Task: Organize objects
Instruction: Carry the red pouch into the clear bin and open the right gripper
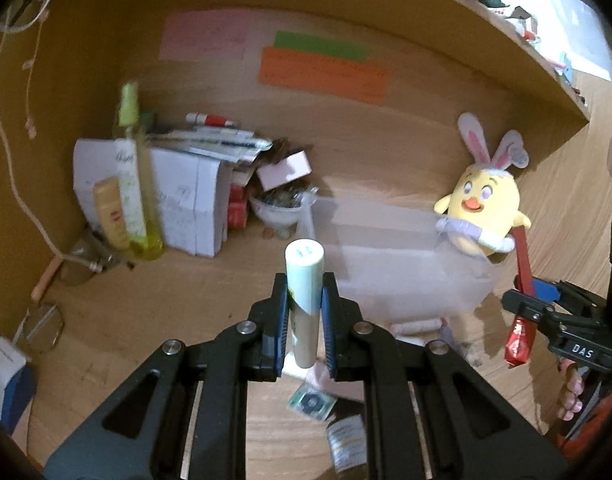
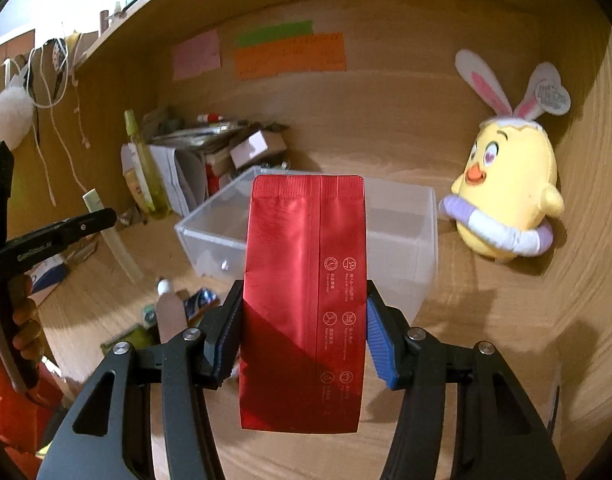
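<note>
My left gripper (image 1: pixel 304 292) is shut on a pale green tube (image 1: pixel 304 280) and holds it upright above the wooden desk, left of a clear plastic box (image 1: pixel 406 264). My right gripper (image 2: pixel 304 312) is shut on a red foil pouch (image 2: pixel 304 300), held upright in front of the clear plastic box (image 2: pixel 402 216). In the left wrist view the right gripper (image 1: pixel 534 300) and the red pouch (image 1: pixel 520 312) show at the right edge. In the right wrist view the left gripper (image 2: pixel 102 216) with the tube (image 2: pixel 112 236) shows at the left.
A yellow chick plush (image 2: pixel 506 200) with bunny ears stands at the back right. A yellow-green spray bottle (image 1: pixel 136 184), papers (image 1: pixel 186 200) and small boxes crowd the back left corner. Small packets (image 1: pixel 310 400) and a bottle (image 2: pixel 170 312) lie on the desk near me. Glasses (image 1: pixel 78 268) lie at left.
</note>
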Tool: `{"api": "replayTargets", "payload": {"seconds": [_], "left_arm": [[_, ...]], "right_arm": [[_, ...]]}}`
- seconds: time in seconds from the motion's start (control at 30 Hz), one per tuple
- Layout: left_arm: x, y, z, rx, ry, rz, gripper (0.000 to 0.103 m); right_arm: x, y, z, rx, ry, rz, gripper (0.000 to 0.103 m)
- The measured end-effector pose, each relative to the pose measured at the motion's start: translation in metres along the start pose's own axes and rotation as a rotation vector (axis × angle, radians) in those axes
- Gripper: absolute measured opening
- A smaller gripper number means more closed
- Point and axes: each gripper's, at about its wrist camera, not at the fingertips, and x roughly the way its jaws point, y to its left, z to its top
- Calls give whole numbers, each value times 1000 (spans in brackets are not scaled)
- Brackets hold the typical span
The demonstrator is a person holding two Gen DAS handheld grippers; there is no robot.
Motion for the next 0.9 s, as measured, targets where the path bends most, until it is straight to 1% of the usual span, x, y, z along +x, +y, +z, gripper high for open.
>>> {"api": "replayTargets", "payload": {"seconds": [0.17, 0.33, 0.6, 0.73, 0.8, 0.9], "left_arm": [[6, -9, 18, 2, -16, -33, 15], [11, -15, 36, 10, -36, -54, 15], [23, -25, 61, 32, -64, -54, 15], [37, -30, 71, 47, -76, -12, 15], [45, -32, 73, 50, -68, -10, 15], [60, -34, 74, 48, -36, -41, 15]], "right_arm": [[1, -4, 18, -7, -46, -4, 51], [4, -5, 40, -35, -86, -29, 51], [20, -4, 74, -85, -117, -44, 51], [31, -6, 87, -99, -125, -54, 51], [38, -6, 91, -103, -123, -66, 51], [50, -8, 94, -102, -106, -70, 51]]}}
